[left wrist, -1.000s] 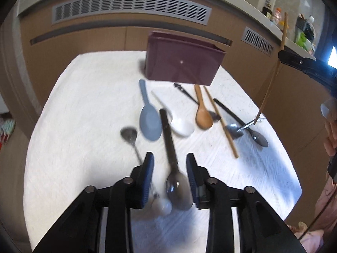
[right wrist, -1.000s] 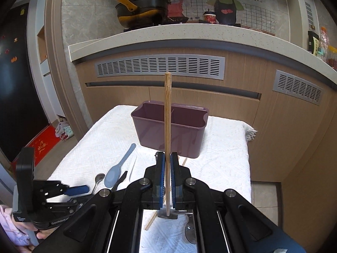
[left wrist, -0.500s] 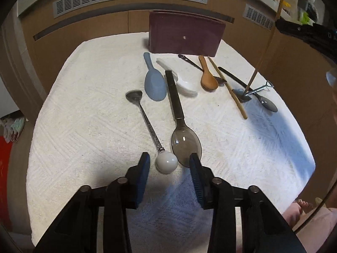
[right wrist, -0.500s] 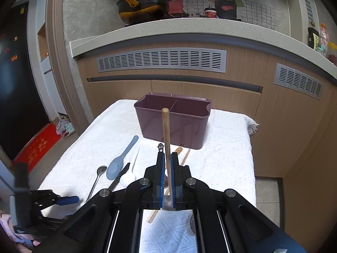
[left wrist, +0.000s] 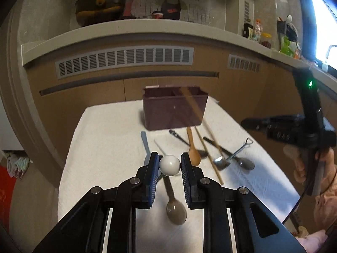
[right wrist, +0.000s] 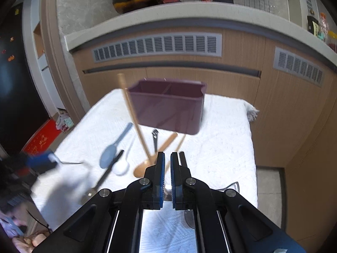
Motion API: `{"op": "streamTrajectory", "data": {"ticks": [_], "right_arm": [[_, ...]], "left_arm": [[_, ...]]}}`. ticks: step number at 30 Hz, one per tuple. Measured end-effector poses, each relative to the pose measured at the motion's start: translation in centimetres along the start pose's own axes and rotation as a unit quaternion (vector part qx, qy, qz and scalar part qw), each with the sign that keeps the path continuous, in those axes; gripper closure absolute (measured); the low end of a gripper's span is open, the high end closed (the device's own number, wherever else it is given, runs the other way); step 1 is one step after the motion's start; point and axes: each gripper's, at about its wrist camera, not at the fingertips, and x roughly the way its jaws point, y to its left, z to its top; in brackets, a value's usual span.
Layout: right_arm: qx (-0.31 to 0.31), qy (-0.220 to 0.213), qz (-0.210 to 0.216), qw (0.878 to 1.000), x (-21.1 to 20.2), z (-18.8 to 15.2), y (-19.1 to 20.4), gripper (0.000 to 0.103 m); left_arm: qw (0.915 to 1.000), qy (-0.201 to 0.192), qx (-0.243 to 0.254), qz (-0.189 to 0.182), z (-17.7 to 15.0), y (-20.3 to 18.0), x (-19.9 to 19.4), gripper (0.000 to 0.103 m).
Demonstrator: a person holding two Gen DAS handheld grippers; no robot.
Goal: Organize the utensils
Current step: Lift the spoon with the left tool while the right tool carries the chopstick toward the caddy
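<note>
Now that the left tool (left wrist: 169, 165) has lifted the ball-ended spoon (left wrist: 169, 165) off the counter (left wrist: 109, 139), clamped on its ball, and the right tool (right wrist: 165, 172) grips a tilting chopstick (right wrist: 131, 113), both can go to the bin (left wrist: 173, 109) at 12 o'clock.

My home kitchen

Ahead of me a stone-look counter (left wrist: 130, 31) carries a black pot with yellow handles (left wrist: 99, 10); cartoon cooks decorate the tiled wall (left wrist: 172, 2), and wood-grain cabinets with vent grilles (right wrist: 157, 46) run below.

Spoons (left wrist: 193, 147) and chopstick (left wrist: 208, 156) lie before maroon caddy (left wrist: 174, 110).
</note>
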Motion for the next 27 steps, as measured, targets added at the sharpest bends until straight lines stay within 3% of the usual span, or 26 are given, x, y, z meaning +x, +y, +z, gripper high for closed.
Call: {"op": "streamTrajectory", "data": {"ticks": [5,7,11,16,23,24,25,27], "right_arm": [[-0.035,0.033,0.025,0.999,2.5,-0.4,1.1,0.091],[-0.055,0.045,0.040,0.997,3.6,-0.2,1.8,0.082],[-0.098,0.080,0.082,0.989,7.3,0.8,4.0,0.075],[-0.130,0.092,0.060,0.985,13.0,3.0,6.0,0.075],[-0.169,0.148,0.014,0.974,21.1,3.8,6.1,0.076],[-0.161,0.144,0.023,0.976,21.2,4.0,5.7,0.077],[-0.144,0.152,0.033,0.977,21.3,4.3,5.2,0.093],[-0.116,0.161,0.046,0.979,21.0,4.5,4.5,0.095]], "left_arm": [[0.9996,-0.026,-0.005,-0.013,3.4,0.7,-0.7,0.081],[0.9995,-0.029,-0.011,-0.010,4.1,1.4,-0.7,0.081],[0.9990,-0.028,-0.034,-0.008,4.7,3.1,-0.2,0.081],[0.9980,-0.013,-0.060,-0.017,4.2,4.7,0.6,0.081],[0.9974,0.000,-0.068,-0.024,3.7,5.4,1.5,0.084],[0.9974,-0.001,-0.067,-0.025,3.7,5.4,1.5,0.084],[0.9975,-0.001,-0.067,-0.024,3.7,5.3,1.5,0.084],[0.9975,-0.003,-0.066,-0.024,3.7,5.3,1.5,0.084]]}}
